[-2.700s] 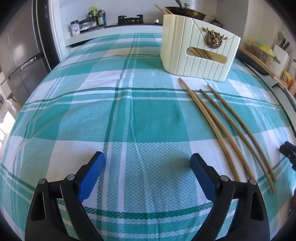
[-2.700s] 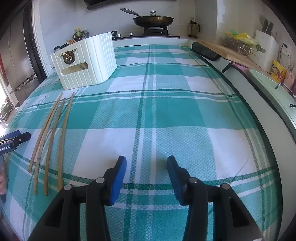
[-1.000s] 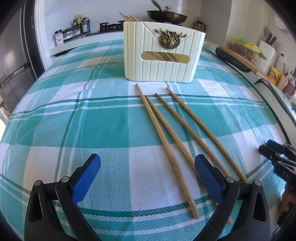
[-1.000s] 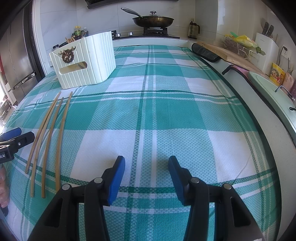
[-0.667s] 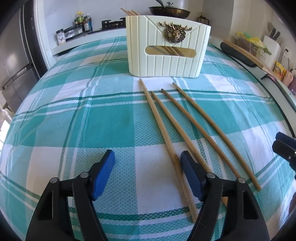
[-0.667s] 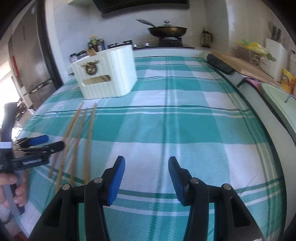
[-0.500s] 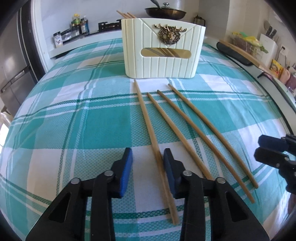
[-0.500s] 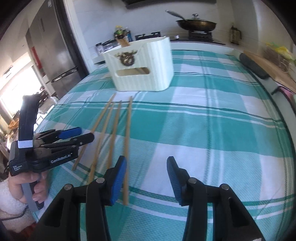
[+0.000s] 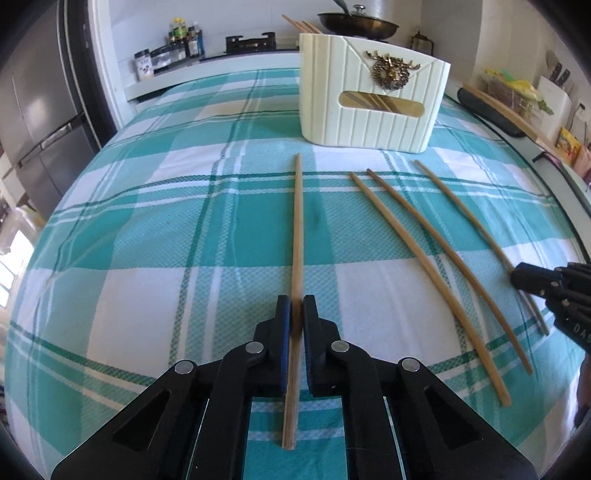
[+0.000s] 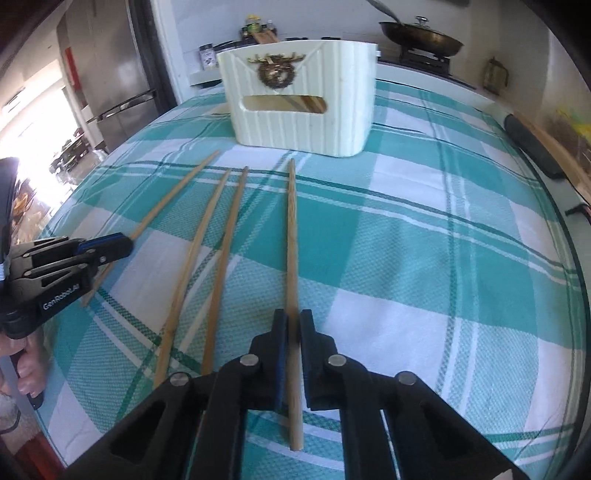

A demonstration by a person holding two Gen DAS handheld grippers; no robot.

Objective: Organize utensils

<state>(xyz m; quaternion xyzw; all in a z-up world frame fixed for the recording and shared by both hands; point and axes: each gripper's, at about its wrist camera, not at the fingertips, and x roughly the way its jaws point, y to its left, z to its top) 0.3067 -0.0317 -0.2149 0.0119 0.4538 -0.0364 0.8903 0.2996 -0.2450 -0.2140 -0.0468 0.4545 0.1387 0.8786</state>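
Note:
Four long wooden chopsticks lie on the green plaid cloth in front of a cream utensil holder (image 9: 373,99) that has more chopsticks inside. My left gripper (image 9: 296,314) is shut on the leftmost chopstick (image 9: 297,229) near its near end. My right gripper (image 10: 291,325) is shut on the rightmost chopstick (image 10: 291,240) near its near end. Two chopsticks (image 9: 424,251) lie loose between them. The right gripper also shows at the right edge of the left wrist view (image 9: 524,277), and the left gripper at the left edge of the right wrist view (image 10: 110,245). The holder also shows in the right wrist view (image 10: 299,96).
The plaid cloth (image 9: 147,206) covers the whole counter. A stove with a black pan (image 9: 358,24) and spice jars (image 9: 177,37) stand behind the holder. A fridge (image 9: 37,110) is at the left. A sink area and knife block (image 9: 554,92) are at the right.
Both grippers moved in over the chopsticks and closed, the left on the leftmost chopstick and the right on the rightmost one. The left one's chopstick has shifted away from the others.

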